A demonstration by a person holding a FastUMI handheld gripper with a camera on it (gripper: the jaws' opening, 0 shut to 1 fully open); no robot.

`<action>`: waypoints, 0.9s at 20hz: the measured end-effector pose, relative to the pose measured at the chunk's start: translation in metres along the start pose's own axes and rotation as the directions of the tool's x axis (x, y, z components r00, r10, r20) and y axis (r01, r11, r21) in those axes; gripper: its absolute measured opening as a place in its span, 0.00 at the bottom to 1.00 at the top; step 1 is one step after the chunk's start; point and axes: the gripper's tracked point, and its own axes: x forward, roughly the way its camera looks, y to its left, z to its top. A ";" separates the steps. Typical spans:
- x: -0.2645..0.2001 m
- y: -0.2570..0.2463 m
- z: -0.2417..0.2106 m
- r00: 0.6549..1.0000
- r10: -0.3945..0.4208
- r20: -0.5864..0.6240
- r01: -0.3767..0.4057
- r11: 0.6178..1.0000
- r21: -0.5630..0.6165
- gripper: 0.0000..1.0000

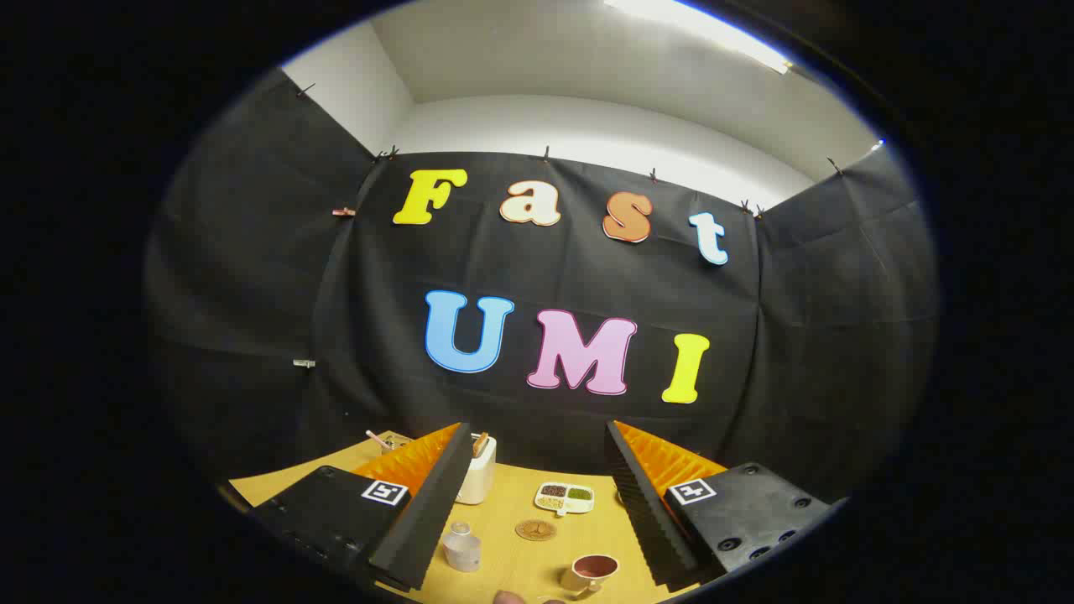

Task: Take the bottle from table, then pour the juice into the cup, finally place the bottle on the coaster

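Observation:
My gripper (537, 486) hangs above the wooden table (512, 503), open, with nothing between its fingers. Below and between the fingers, close to the left one, stands a small clear bottle (461, 547) with a rounded cap. A round brown coaster (535, 529) lies flat on the table a little right of the bottle. Nearer the right finger sits a white cup (594, 571) with a handle and a dark inside.
A white toaster-like box (477, 472) with a brown piece in it stands at the back beside the left finger. A white divided dish (565, 497) of grains lies behind the coaster. A small bowl with a stick (388, 441) sits far left. A fingertip (507, 597) shows at the near edge.

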 end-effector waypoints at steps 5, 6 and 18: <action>0.004 -0.001 0.001 1.000 -0.004 -0.004 0.004 1.000 0.004 0.96; 0.004 0.000 0.000 1.000 -0.001 -0.006 0.001 1.000 0.002 0.96; 0.004 0.016 -0.008 0.999 0.024 -0.040 -0.028 0.996 -0.087 0.96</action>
